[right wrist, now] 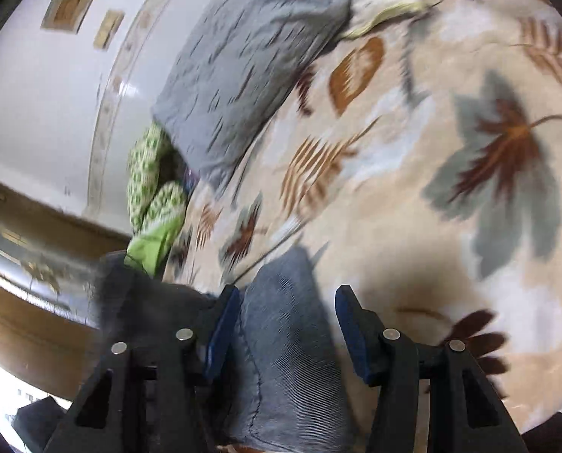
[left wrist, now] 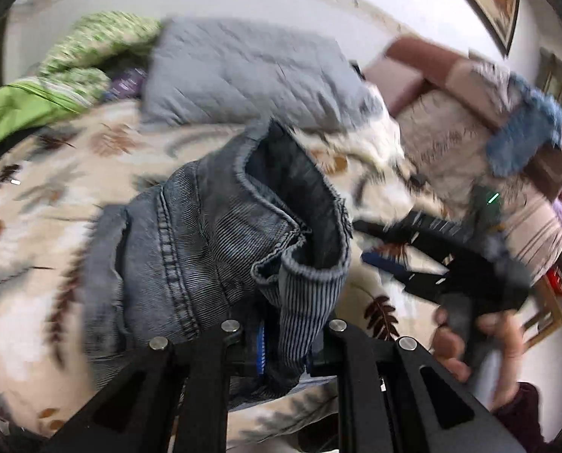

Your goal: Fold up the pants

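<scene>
On the bed (right wrist: 413,226) with the leaf blanket, the pants (left wrist: 213,234) are pinched by the clenched left gripper (left wrist: 281,343) while the right gripper (right wrist: 288,324) stands released around them, so next they must be laid flat and folded.

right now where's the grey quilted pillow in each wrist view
Left wrist view: the grey quilted pillow lies upper centre, beyond the jeans bunched in the left gripper.
Right wrist view: the pillow runs from top centre down to the left, above the right gripper.
Shared landmark: the green patterned bedding touches the pillow's end in both.
</scene>
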{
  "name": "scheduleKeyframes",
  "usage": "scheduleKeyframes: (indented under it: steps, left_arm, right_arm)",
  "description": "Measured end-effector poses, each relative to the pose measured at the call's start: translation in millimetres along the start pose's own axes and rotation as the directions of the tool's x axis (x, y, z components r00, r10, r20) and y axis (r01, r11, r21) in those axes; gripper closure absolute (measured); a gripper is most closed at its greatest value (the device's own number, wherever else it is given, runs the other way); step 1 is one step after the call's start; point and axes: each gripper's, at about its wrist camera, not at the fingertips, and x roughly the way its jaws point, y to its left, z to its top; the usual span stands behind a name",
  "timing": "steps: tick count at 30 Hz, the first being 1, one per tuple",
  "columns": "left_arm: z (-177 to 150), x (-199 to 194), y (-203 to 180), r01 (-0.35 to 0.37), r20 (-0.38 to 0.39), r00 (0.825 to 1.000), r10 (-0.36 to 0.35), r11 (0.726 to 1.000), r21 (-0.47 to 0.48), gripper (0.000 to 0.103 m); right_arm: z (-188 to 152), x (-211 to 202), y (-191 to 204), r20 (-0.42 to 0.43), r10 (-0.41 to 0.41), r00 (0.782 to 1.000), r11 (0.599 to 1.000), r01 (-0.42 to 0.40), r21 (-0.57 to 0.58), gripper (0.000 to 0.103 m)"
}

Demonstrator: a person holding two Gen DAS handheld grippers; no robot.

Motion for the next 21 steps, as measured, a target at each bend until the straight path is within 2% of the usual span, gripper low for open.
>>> scheduleKeyframes:
  steps: [3,4,5,10,12,13,14,15,16,18,19,21]
  left_arm:
    - [-10.7,40.0,-14.6,0.015,-0.081,0.997,-0.013,1.0,0.022,0.082]
    - [-14.6,51.9,-17.2,0.031,-0.131,0.991,-0.029,0.999,0.015,0.082]
    - [-16.8,54.3,-17.7,0.047,-0.15,0.988,-0.046,0.999,0.005,0.08]
    - [-8.7,17.2,-21.7,0.148,-0.089,0.986,-0.143,0.988,0.046,0.053]
    - [0.5,-12.1,-21.2,0.159,-0.011,0.987,-0.159,0.984,0.074,0.043]
    - [4.7,-24.9,-18.9,0.14,0.026,0.989,-0.143,0.986,0.09,0.035]
    - [9.7,-36.7,-15.2,0.106,0.064,0.992,-0.113,0.989,0.104,0.031]
    - [13.8,-42.5,-11.8,0.074,0.088,0.993,-0.084,0.991,0.111,0.031]
    - [17.5,-51.5,-3.5,0.014,0.12,0.992,-0.028,0.993,0.118,0.031]
    - [21.5,-53.8,10.1,-0.069,0.137,0.989,0.053,0.991,0.116,0.029]
    - [22.9,-51.6,23.7,-0.134,0.131,0.984,0.12,0.986,0.1,0.029]
    - [24.5,-43.3,49.2,-0.202,0.109,0.975,0.194,0.977,0.062,0.029]
  right_arm:
    - [10.5,-13.8,-15.2,0.032,-0.013,0.999,0.999,0.012,0.035,0.046]
    - [14.4,-18.7,-21.1,0.04,-0.013,0.999,0.999,0.011,0.052,0.046]
    - [17.3,-21.1,-25.2,0.043,-0.013,0.999,0.998,0.01,0.06,0.046]
    - [21.4,-32.2,-32.5,0.067,-0.012,0.998,0.997,0.007,0.071,0.046]
    - [19.7,-30.3,-28.0,0.07,-0.011,0.997,0.998,0.007,0.056,0.046]
    - [18.3,-29.2,-24.1,0.07,-0.008,0.998,0.999,0.005,0.043,0.046]
    - [16.2,-28.8,-20.5,0.072,-0.003,0.997,1.0,0.0,0.029,0.046]
    - [13.6,-27.7,-13.4,0.075,0.008,0.997,1.0,-0.008,0.001,0.046]
    - [11.0,-26.7,-6.5,0.078,0.016,0.997,1.0,-0.014,-0.027,0.046]
    - [3.2,-22.5,12.5,0.083,0.028,0.996,0.994,-0.019,-0.104,0.046]
    - [-0.2,-19.5,20.9,0.083,0.035,0.996,0.99,-0.023,-0.136,0.046]
    - [-9.3,-12.4,40.0,0.075,0.06,0.995,0.977,-0.043,-0.211,0.046]
